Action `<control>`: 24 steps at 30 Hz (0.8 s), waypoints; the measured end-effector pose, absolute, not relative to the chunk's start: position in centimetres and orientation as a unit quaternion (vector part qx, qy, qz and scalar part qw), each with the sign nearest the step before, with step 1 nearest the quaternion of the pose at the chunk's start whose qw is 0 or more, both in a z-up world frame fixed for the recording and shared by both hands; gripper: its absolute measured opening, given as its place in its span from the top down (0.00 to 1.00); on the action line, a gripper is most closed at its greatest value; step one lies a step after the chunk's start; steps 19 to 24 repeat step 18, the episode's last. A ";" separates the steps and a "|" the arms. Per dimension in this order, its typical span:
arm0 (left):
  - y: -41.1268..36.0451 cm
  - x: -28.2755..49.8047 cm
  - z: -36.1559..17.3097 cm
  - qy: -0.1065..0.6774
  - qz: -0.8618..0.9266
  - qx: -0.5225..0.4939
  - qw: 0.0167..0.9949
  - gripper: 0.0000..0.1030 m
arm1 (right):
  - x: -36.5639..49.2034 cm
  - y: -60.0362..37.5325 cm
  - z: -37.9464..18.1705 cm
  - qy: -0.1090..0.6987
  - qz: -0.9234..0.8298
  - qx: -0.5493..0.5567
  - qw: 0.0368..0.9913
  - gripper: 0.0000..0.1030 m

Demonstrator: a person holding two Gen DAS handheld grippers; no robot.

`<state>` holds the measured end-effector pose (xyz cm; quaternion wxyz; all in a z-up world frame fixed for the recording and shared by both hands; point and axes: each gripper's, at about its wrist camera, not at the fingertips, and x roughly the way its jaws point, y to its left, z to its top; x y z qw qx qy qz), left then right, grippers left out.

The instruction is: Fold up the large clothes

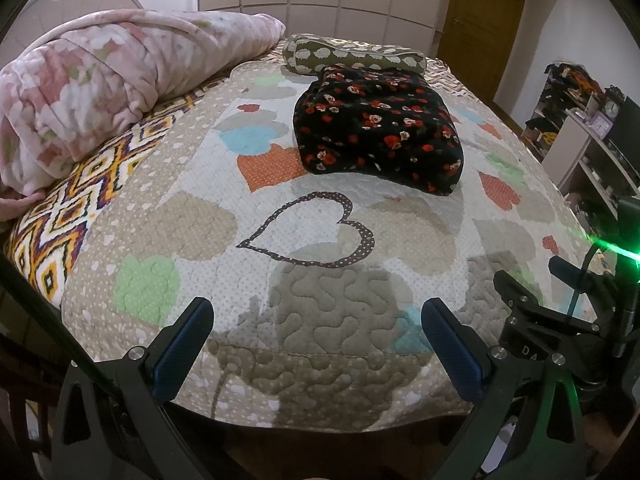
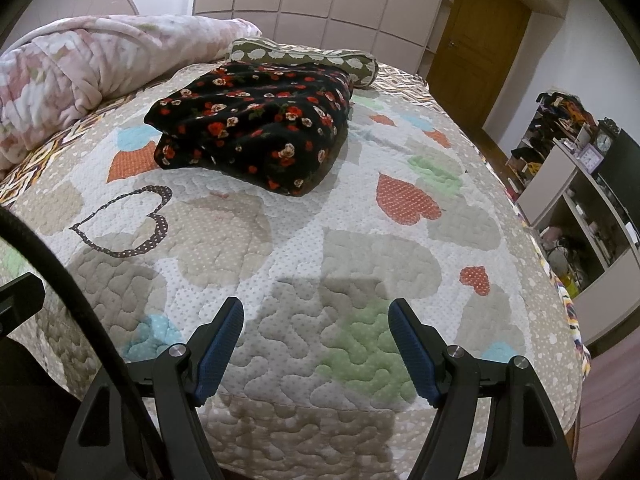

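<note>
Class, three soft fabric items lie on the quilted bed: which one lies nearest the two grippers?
The folded black garment with red flowers. The rolled pink floral blanket and olive patterned pillow lie farther back, toward the headboard.

My bed (image 1: 320, 320) wears a heart-patterned quilt (image 2: 320, 248); on it lies a folded black floral garment (image 2: 256, 128); behind that a green bolster (image 1: 352, 56); left, a rolled pink blanket (image 1: 104, 92).
</note>
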<state>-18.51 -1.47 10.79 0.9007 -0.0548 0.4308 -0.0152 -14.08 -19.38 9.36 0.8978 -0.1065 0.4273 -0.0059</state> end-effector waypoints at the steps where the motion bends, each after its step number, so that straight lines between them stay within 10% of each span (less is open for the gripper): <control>1: -1.5 -18.5 10.8 0.431 -0.015 -0.055 0.901 0.00 | -14.1 -19.4 9.4 0.427 -0.006 -0.106 0.898 0.23; 24: 1.1 -14.8 10.6 0.438 -0.008 -0.068 0.896 0.00 | -11.5 -18.1 10.8 0.424 0.021 -0.102 0.900 0.23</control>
